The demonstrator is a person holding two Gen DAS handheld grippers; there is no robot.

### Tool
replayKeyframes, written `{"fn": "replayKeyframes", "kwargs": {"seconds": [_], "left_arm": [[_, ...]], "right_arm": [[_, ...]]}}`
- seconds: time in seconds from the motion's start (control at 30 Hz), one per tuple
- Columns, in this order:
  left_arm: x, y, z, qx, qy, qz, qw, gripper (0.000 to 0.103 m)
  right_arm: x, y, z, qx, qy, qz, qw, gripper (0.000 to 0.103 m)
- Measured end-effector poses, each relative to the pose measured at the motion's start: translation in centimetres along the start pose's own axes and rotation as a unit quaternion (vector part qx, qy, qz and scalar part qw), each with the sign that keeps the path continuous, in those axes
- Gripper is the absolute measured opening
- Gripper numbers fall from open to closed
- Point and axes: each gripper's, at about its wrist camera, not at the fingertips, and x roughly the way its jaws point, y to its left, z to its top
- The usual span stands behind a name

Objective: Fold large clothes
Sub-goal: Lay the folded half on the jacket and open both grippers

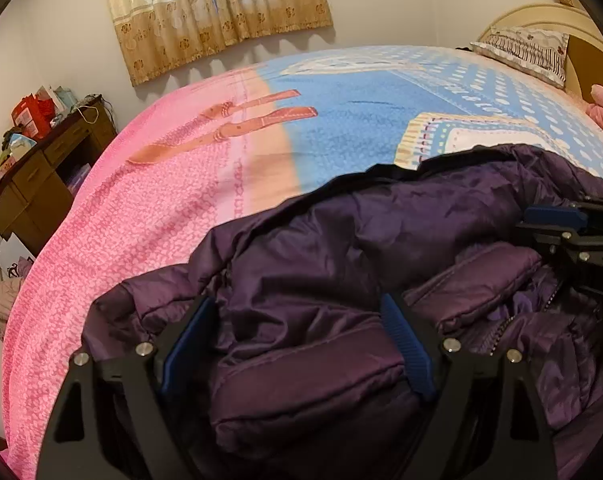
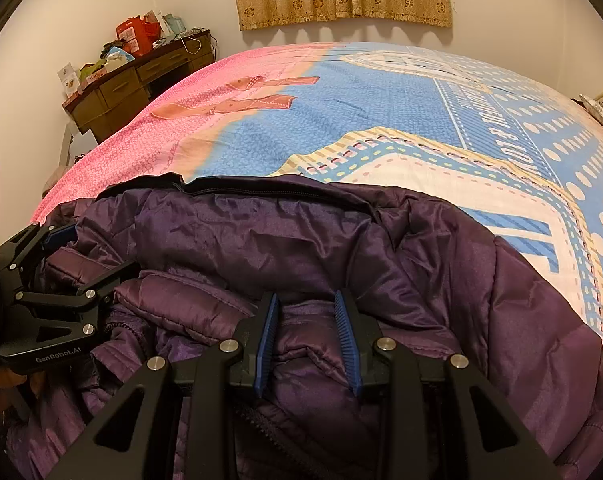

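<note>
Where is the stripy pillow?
In the left wrist view the stripy pillow lies far away at the upper right, at the head of the bed, against the cream headboard.

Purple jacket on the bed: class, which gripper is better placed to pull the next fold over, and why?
Probably the right gripper: its jaws are narrowed onto a padded fold of the purple jacket. The left gripper stands wide open, straddling a bulky part without pinching it, so it would have to close first.
</note>
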Motion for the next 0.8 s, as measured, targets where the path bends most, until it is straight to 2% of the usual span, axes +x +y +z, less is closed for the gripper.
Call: {"fn": "replayKeyframes", "kwargs": {"seconds": [0.4,0.5,0.6,0.63,0.67,0.7,0.73,0.8], "left_arm": [[0.6,0.3,0.1,-0.001,0.009,-0.001,1.0000,0.090],[0.4,-0.2,0.2,0.003,0.008,0.017,0.9998,0.096],[-0.6,-0.4,0.7,0.009,0.011,0.035,0.9993,0.096],[-1.3,-0.3,0.9,0.008,0.008,0.040,0.9991,0.096],[-2.8,-0.2,1.1,0.006,0.000,0.039,0.9992,0.096],[-4.3,0.0,1.2,0.006,-0.010,0.026,0.9996,0.096],[-6.1,0.3,1.1,0.007,-0.024,0.013,0.9996,0.096],[-10.2,1.4,0.2,-0.004,-0.046,-0.001,0.9989,0.096]], "right_arm": [[0.1,0.2,0.1,-0.006,0.003,-0.008,1.000,0.032],[0.3,1.2,0.3,-0.030,0.011,-0.034,0.999,0.032],[-0.2,2.2,1.4,-0.067,0.044,-0.061,0.995,0.033],[-1.4,2.0,1.8,-0.053,0.048,-0.061,0.996,0.037],[-3.5,1.6,2.1,-0.022,0.030,-0.041,0.998,0.044],[-5.3,1.3,2.1,-0.003,0.012,-0.017,1.000,0.050],[-7.7,1.0,1.9,0.010,-0.011,0.004,1.000,0.059],[-12.0,0.5,0.7,0.017,-0.038,0.012,0.999,0.065]]}}
